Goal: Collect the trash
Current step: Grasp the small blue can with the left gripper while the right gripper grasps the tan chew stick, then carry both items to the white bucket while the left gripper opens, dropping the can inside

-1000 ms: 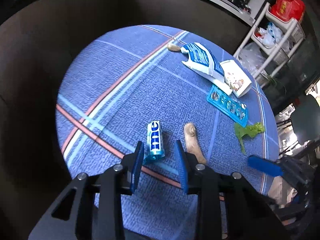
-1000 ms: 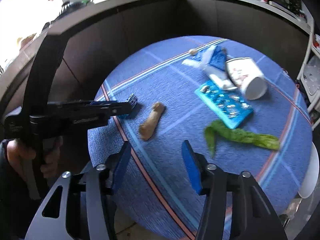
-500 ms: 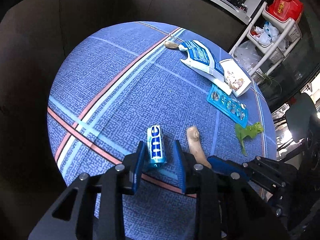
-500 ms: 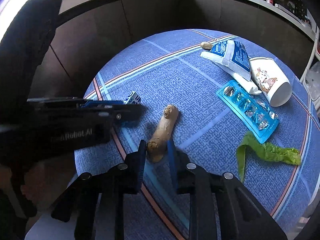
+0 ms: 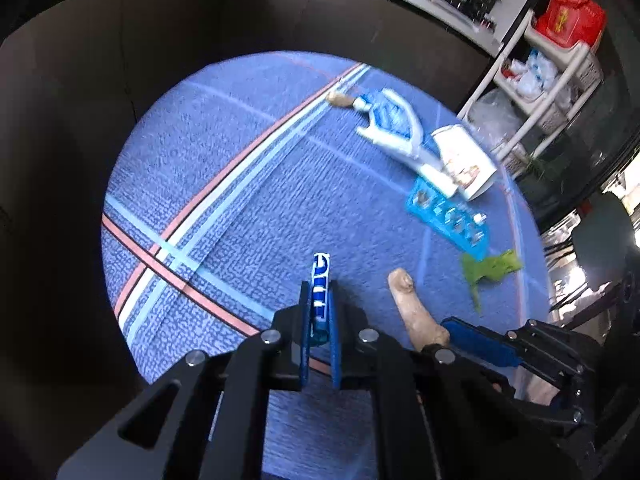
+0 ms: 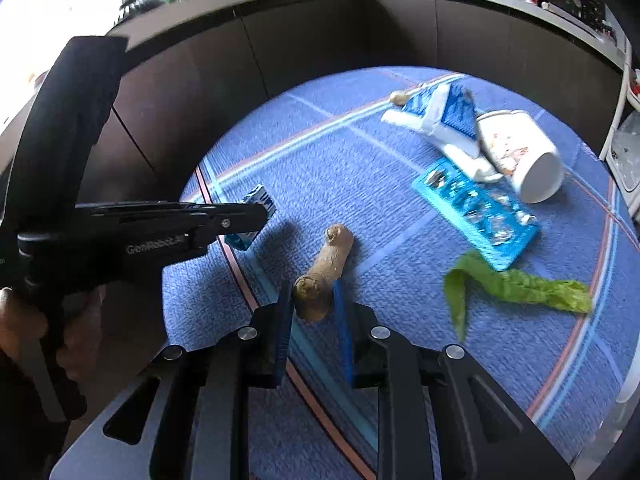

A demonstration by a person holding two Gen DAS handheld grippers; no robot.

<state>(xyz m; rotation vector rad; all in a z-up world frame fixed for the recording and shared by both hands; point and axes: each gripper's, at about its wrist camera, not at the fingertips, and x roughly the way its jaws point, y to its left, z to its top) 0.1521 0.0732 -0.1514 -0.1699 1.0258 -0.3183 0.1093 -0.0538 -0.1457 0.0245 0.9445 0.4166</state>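
On the round table's blue striped cloth, my left gripper is shut on a small blue-and-white candy pack, which stands on edge between the pads. The right wrist view shows that gripper from the side with the pack at its tip. My right gripper is shut on the near end of a beige ginger root. The root also shows in the left wrist view, beside the right gripper's blue pad.
Further back lie a blue-and-white pouch, a tipped paper cup, a blue blister tray, a lettuce leaf and a small ginger piece. Dark cabinets ring the table; a white rack stands right.
My left jaws closed on the candy pack, which turned from flat onto its edge. The right gripper moved over to the ginger root and closed on its near end.
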